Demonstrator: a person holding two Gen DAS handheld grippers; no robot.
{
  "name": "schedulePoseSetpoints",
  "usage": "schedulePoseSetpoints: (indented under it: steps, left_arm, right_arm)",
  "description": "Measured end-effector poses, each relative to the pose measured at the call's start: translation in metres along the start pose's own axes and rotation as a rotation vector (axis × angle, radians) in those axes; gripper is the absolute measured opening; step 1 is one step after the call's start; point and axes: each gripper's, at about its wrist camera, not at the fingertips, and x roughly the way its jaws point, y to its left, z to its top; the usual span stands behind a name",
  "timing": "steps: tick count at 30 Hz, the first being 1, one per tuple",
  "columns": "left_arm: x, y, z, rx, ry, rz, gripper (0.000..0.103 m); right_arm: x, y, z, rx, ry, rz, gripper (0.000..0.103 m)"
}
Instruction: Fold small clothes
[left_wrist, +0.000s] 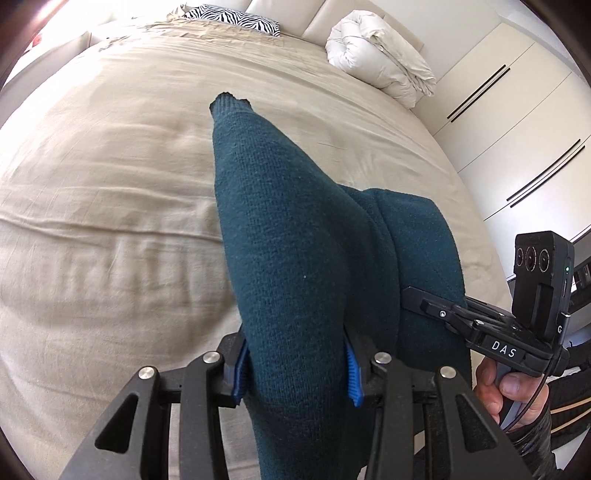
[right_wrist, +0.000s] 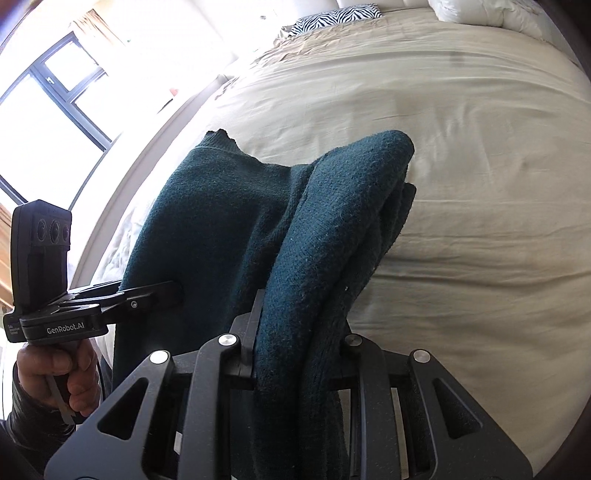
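In the centre of both views, one teal knitted garment (left_wrist: 295, 258) is clamped by two grippers, left gripper (left_wrist: 295, 373) and right gripper (right_wrist: 295, 354), above one beige bed (left_wrist: 110, 184).

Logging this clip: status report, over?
Left gripper and right gripper both clamped on the teal sweater. Sweater bunched, lifted above the bed. Nothing in the way.

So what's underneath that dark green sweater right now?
The beige bedsheet shows all around the dark green sweater, gripped by both grippers. What lies directly beneath is covered by the knit.
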Motion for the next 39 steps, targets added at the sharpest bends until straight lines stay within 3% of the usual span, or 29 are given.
schedulePoseSetpoints:
  steps: [6, 8, 10, 14, 20, 26, 30, 34, 37, 39]
  left_arm:
    - [0.028, 0.030, -0.018, -0.038, 0.034, -0.009, 0.047]
    - [0.031, 0.033, -0.021, -0.049, 0.024, -0.026, 0.050]
    - [0.033, 0.034, -0.021, -0.045, 0.015, -0.028, 0.054]
    - [0.033, 0.044, -0.029, -0.076, -0.005, -0.044, 0.064]
    - [0.013, 0.043, -0.031, -0.088, -0.069, -0.021, 0.065]
    - [-0.029, 0.031, -0.040, -0.050, -0.201, 0.027, 0.066]
    - [-0.036, 0.010, -0.048, 0.017, -0.240, 0.031, 0.070]
    - [-0.023, 0.000, -0.053, 0.048, -0.228, 0.042, 0.072]
    - [-0.019, 0.002, -0.060, 0.070, -0.235, 0.062, 0.073]
    - [-0.018, 0.007, -0.062, 0.053, -0.236, 0.067, 0.073]
  right_arm:
    - [0.048, -0.013, -0.004, 0.070, 0.052, 0.013, 0.022]
    - [0.064, -0.026, -0.016, 0.138, 0.067, 0.059, 0.026]
    - [0.067, -0.046, -0.023, 0.219, 0.054, 0.128, 0.039]
    - [0.064, -0.065, -0.033, 0.297, 0.028, 0.203, 0.044]
    - [0.033, -0.077, -0.039, 0.314, -0.028, 0.130, 0.051]
    - [-0.006, -0.072, -0.054, 0.311, -0.086, -0.037, 0.051]
    - [-0.023, -0.052, -0.071, 0.255, -0.097, -0.009, 0.051]
    - [-0.015, -0.032, -0.083, 0.176, -0.070, -0.030, 0.051]
    - [0.005, -0.038, -0.092, 0.177, -0.011, -0.083, 0.048]
    - [0.012, -0.051, -0.096, 0.227, -0.017, -0.054, 0.046]
